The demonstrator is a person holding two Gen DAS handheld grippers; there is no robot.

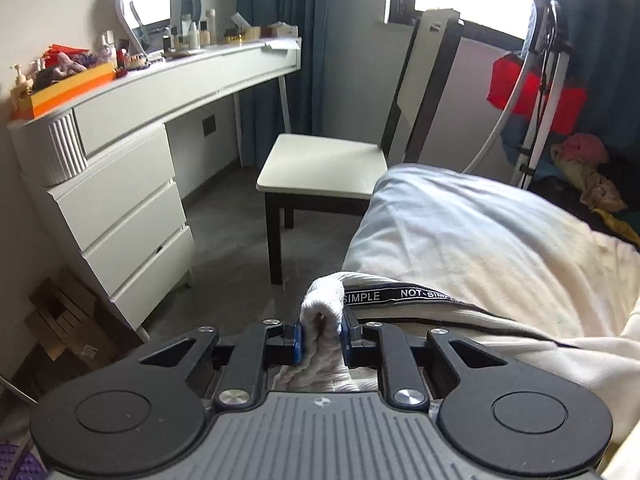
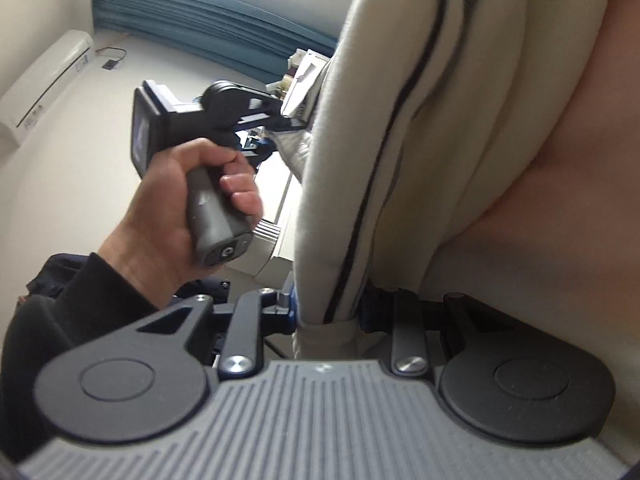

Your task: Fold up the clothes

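While the left gripper [image 1: 322, 336] is clamped on a ribbed cuff of the cream garment [image 1: 500, 248], the cloth spreads away from it to the right, over the bed beside the chair [image 1: 324, 168]. The right gripper [image 2: 328, 312] pinches a bunched edge of the same garment, which rises straight ahead of it; the left hand [image 2: 176, 196] is to its left.

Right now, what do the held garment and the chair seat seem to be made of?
The cream garment looks like soft knit cotton, matte; its clamped cuff is ribbed. The chair seat looks like painted wood or laminate, smooth with a slight sheen; I cannot tell which.
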